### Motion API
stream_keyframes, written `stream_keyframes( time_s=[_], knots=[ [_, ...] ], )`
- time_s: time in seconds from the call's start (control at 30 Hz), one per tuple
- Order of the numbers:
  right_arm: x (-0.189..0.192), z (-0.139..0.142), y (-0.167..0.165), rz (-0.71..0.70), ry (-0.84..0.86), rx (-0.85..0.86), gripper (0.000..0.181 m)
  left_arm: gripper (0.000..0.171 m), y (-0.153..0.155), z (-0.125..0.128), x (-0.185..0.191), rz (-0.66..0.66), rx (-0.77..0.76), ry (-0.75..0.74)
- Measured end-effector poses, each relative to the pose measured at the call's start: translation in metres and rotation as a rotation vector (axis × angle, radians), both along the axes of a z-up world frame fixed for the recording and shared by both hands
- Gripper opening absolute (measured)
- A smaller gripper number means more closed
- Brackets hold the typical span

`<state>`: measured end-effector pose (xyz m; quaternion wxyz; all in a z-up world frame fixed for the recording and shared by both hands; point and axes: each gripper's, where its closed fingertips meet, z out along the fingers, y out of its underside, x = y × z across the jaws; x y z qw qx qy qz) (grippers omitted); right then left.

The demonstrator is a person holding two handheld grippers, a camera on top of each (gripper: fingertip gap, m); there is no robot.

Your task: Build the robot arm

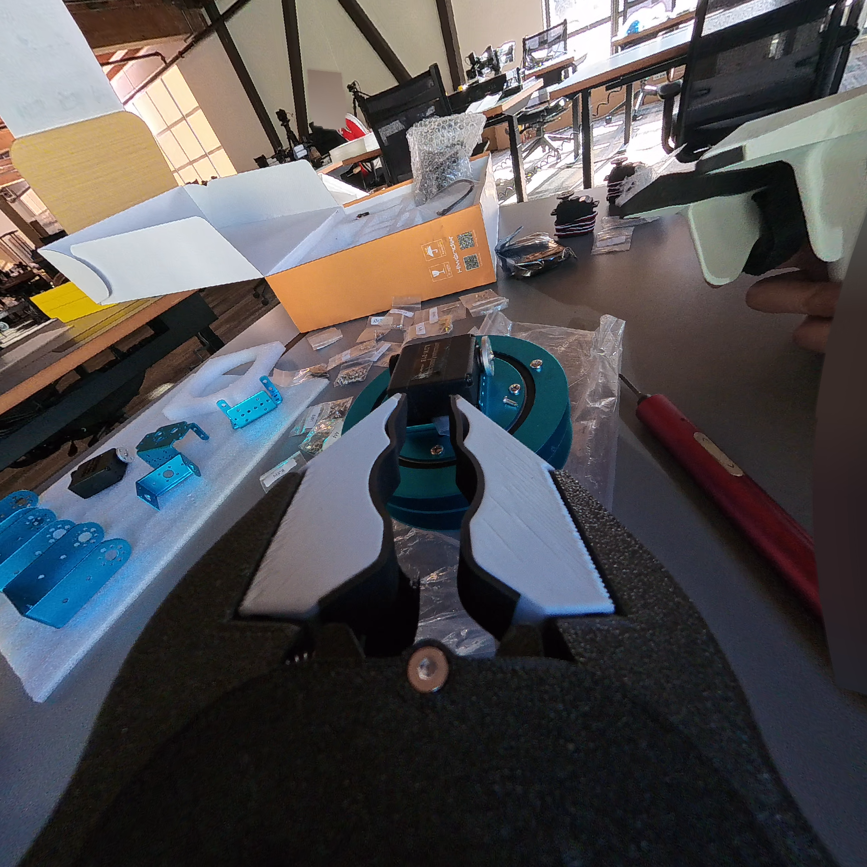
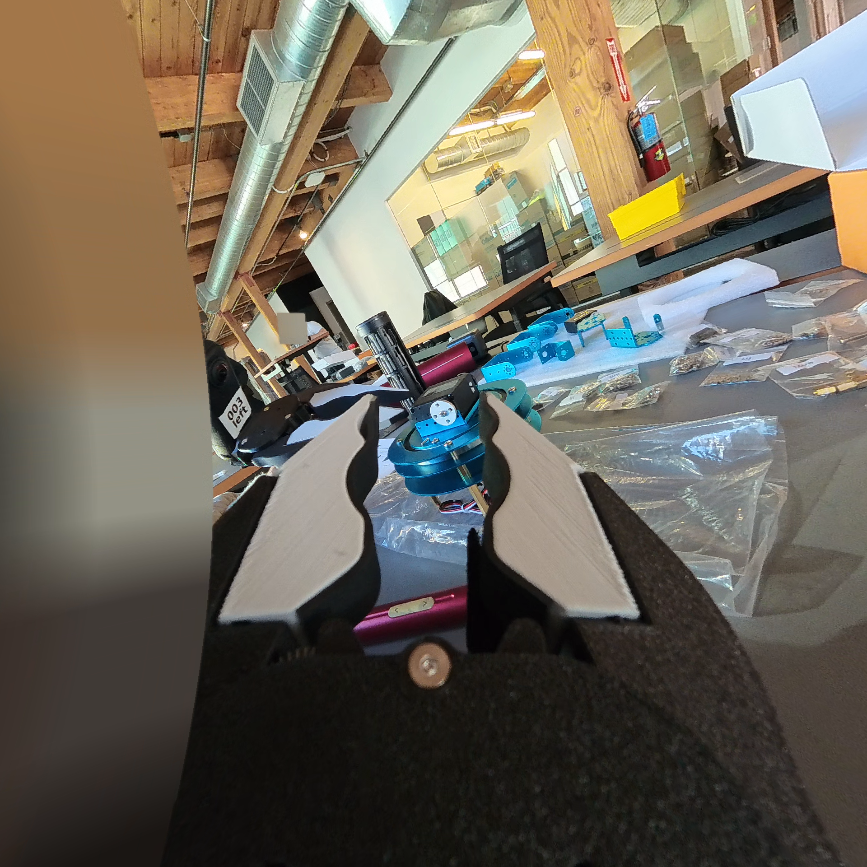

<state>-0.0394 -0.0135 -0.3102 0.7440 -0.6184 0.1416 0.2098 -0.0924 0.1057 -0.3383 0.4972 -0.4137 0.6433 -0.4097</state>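
A black servo (image 1: 436,370) stands in a blue bracket on a round teal base (image 1: 539,389), which rests on a clear plastic bag (image 1: 596,375). My left gripper (image 1: 427,401) is closed narrowly on the servo's lower part, one finger on each side. In the right wrist view the servo (image 2: 445,394) and teal base (image 2: 422,464) lie ahead, beyond my right gripper (image 2: 429,403). That gripper is open, empty and held above the table. It shows at the upper right of the left wrist view (image 1: 628,206). A red screwdriver (image 2: 408,610) lies under it.
An open orange box (image 1: 375,267) with bubble wrap stands behind. Several small bags of screws (image 1: 356,366) lie before it. Blue brackets (image 1: 164,469) sit on white foam at the left. Black servos (image 1: 574,216) are at the back right. The screwdriver (image 1: 722,474) lies right of the base. There is about 15 cm between the tips of the two grippers. About 12 cm separates my right fingertips from the red screwdriver (image 2: 408,610).
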Motion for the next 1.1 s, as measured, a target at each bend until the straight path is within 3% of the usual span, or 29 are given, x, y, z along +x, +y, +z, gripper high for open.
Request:
stream_keyframes(
  time_s=[0.13, 0.23, 0.43, 0.53, 0.67, 0.77, 0.83, 0.9, 1.1],
  knots=[
    [0.0, -0.001, 0.001, 0.003, 0.004, -0.004, 0.041, 0.016, -0.006, 0.002, -0.001, -0.017, -0.017, 0.005],
    [0.002, 0.001, 0.0, 0.006, 0.015, 0.008, 0.035, 0.016, -0.014, 0.005, -0.001, 0.008, -0.111, 0.041],
    [0.03, 0.035, 0.002, 0.057, -0.018, 0.005, 0.032, 0.016, -0.043, -0.015, -0.009, 0.138, -0.304, 0.275],
    [0.048, 0.059, -0.006, 0.009, -0.14, -0.009, 0.03, 0.016, -0.043, -0.003, -0.015, 0.246, -0.412, 0.226],
    [0.044, 0.089, -0.015, 0.042, -0.255, 0.002, 0.029, 0.016, -0.041, 0.02, -0.036, 0.381, -0.419, 0.088],
    [0.035, 0.102, -0.002, 0.091, -0.444, -0.095, 0.031, 0.018, -0.06, 0.02, -0.052, 0.379, -0.429, 0.069],
    [0.023, 0.096, 0.012, 0.155, -0.567, -0.223, 0.043, 0.023, -0.076, 0.016, -0.061, 0.35, -0.453, 0.079],
    [0.012, 0.085, 0.027, 0.213, -0.655, -0.32, 0.042, 0.025, -0.091, 0.011, -0.069, 0.32, -0.483, 0.1],
    [0.009, 0.018, 0.062, 0.577, -0.647, -0.402, 0.034, 0.04, -0.119, 0.008, -0.087, 0.31, -0.54, 0.119]
  ],
)
